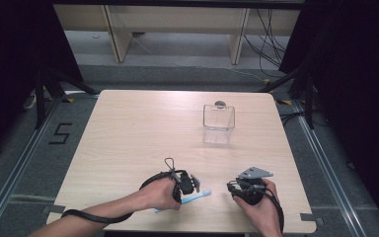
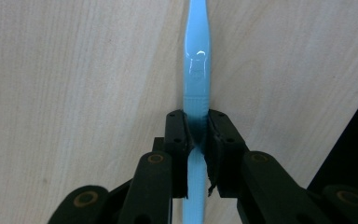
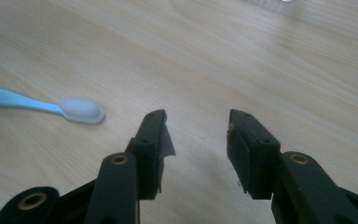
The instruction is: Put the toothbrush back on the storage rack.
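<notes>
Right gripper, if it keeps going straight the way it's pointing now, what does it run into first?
Probably nothing soon. The right gripper, its jaws open, faces bare table ahead. The toothbrush lies off to the side of that line. The clear container stands farther up the table, roughly that way, though depth is hard to judge.

Bare forearms, black hand-held gripper (image 1: pixel 193 181) w/ brass rivets, blk cables, grey plate

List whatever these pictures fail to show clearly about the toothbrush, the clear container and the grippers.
- Toothbrush: its brush end runs off the top edge of the left gripper view; in the high view the left gripper and hand cover its middle.
- Clear container: contents too small to tell in the high view.
- Right gripper: jaw tips hidden under its grey plate there.
</notes>
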Tool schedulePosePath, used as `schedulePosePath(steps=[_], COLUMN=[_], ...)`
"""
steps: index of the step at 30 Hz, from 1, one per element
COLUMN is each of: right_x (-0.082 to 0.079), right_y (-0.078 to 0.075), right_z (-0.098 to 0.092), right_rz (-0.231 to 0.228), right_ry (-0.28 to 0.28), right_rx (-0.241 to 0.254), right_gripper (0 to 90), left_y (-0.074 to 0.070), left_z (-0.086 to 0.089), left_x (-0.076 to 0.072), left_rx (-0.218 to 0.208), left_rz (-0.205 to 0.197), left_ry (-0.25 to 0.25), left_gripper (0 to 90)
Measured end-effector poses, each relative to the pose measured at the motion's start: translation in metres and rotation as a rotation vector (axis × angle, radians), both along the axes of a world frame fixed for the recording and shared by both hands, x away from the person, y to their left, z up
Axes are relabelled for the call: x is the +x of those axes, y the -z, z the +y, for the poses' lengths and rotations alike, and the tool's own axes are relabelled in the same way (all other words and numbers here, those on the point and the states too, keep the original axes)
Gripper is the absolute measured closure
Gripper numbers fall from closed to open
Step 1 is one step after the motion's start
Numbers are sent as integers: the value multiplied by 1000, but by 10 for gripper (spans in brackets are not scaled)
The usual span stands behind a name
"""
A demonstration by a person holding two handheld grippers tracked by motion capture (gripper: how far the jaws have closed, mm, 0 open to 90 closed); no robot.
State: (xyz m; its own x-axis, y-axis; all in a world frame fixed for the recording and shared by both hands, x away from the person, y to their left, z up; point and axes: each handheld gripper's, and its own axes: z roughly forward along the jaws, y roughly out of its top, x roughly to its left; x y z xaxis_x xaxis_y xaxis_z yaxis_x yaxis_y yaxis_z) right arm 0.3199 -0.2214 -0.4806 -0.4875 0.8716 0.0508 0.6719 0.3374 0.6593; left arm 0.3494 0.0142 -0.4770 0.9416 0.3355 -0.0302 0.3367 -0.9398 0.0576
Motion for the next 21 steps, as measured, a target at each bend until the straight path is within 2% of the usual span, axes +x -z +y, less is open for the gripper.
schedulePosePath(steps=[1,3,6,9,10,12,13,14,17,18,19,20,21], right_x=[0,3,2,4,3,4,7,7,7,5,7,7,5], right_y=[0,1,0,0,-2,-4,-4,-5,-10,-10,-9,-8,-9], right_z=[0,-2,-1,-2,-1,-1,-4,-4,-7,-7,-9,-10,-9], right_rz=[2,-34,-27,-50,-31,-38,-78,-86,-102,-85,-113,-119,-97], right_ry=[3,-27,-15,-23,-9,14,-14,5,16,36,15,-1,32], right_rx=[3,-24,-6,-14,-1,11,3,20,11,27,14,12,24], right_gripper=[579,579,581,582,581,582,584,584,585,585,585,585,585], left_y=[-1,-5,-12,-16,-17,-21,-23,-25,-30,-31,-31,-32,-32], left_z=[1,2,4,8,9,12,13,14,18,20,22,23,25], left_x=[0,1,2,3,3,4,5,5,4,4,4,4,4], left_rx=[-4,-21,-49,-71,-81,-95,-111,-116,-159,-170,-186,-193,-213], left_rz=[-4,-13,-21,-22,-34,-44,-54,-58,-82,-83,-85,-87,-95], left_ry=[4,1,-4,-2,3,-2,0,-1,-5,-10,-15,-17,-24], left_gripper=[786,786,787,787,787,787,787,787,787,787,787,787,786])
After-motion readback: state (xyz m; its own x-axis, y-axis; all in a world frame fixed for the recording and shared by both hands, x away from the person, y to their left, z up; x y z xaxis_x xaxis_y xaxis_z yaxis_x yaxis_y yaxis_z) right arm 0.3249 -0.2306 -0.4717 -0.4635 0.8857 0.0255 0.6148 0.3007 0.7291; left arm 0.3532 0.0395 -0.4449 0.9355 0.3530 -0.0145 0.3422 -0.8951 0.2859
